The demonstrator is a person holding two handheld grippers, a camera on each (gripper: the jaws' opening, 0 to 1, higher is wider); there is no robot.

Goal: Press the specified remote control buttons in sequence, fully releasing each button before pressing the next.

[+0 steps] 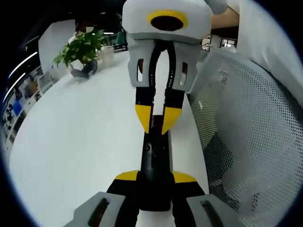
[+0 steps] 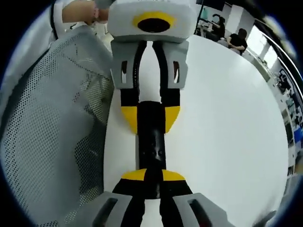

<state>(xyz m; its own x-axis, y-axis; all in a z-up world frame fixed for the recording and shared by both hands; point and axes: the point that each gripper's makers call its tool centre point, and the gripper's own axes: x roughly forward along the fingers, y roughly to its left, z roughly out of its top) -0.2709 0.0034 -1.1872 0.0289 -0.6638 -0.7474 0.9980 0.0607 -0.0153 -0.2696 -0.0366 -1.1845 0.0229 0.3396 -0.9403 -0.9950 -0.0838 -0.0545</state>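
Left gripper view: no writing readable anywhere. Left gripper (image 1: 155, 178) is clamped on the near end of a black remote control (image 1: 154, 165), which runs straight ahead between its yellow tips over the white table (image 1: 80, 142). Right gripper (image 1: 157, 124) faces it from the far side, its tips closed onto the remote's far end. Potted plant (image 1: 81, 49) far ahead-left. White mesh chair back (image 1: 246, 137) close on the right.

Right gripper view: no labels legible. Right gripper (image 2: 154, 176) grips one end of the remote; the left one holds the opposite end. Mesh chair close left; seated people (image 2: 236, 40) far ahead-right.
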